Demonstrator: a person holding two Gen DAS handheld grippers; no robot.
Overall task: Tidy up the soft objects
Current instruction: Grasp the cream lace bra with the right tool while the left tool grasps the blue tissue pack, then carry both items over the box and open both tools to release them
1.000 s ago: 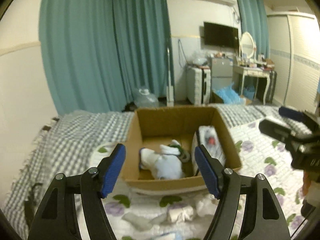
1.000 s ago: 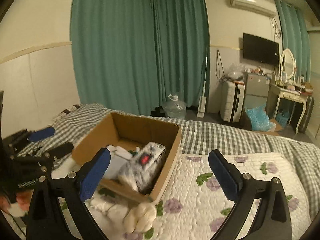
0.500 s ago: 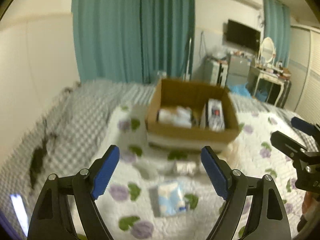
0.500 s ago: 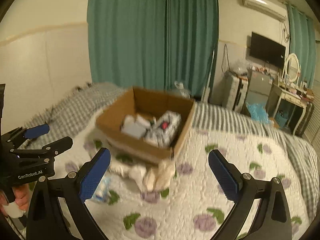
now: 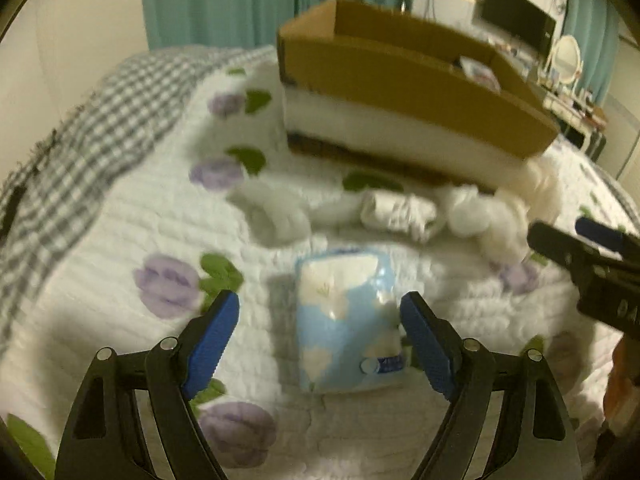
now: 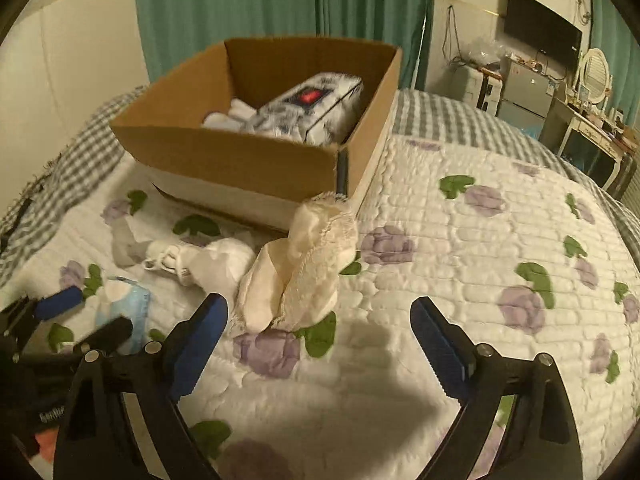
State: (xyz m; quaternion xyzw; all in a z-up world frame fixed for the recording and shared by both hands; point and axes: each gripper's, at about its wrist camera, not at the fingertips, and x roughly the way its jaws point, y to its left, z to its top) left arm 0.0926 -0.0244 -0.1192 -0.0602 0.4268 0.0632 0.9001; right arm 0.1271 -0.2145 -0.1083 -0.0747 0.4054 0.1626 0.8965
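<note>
At the far left the checked blanket (image 5: 96, 120) hangs off the side of the bed, and the flowered quilt (image 6: 480, 240) covers the rest, giving one soft, flat place to sort on. The left tongs (image 5: 320, 336) point steeply down at the quilt with their blue pads apart; the jaws opened wider a moment ago and nothing is gripped. The light-blue tissue pack (image 5: 346, 320) lies flat between the pads, touching neither as far as the blur allows, so the spread looks set to take the pack across its width.

Beyond it a row of loose soft things sits just in front of the cardboard box (image 6: 248, 160): a grey sock (image 6: 126, 244), a balled white sock (image 6: 216, 260) and a cream lace cloth (image 6: 304, 272) that leans against the box's near corner. They lie close to the box, probably so each needs only a short lift over the wall.

The box stands on the quilt behind them and already holds a patterned tissue pack (image 6: 312, 108) and some white cloth beside it.

On the right, the right tongs (image 6: 318, 340) are apart too, though the jaws have just been narrowing with nothing between them; the lace cloth lies just ahead of their left pad.
</note>
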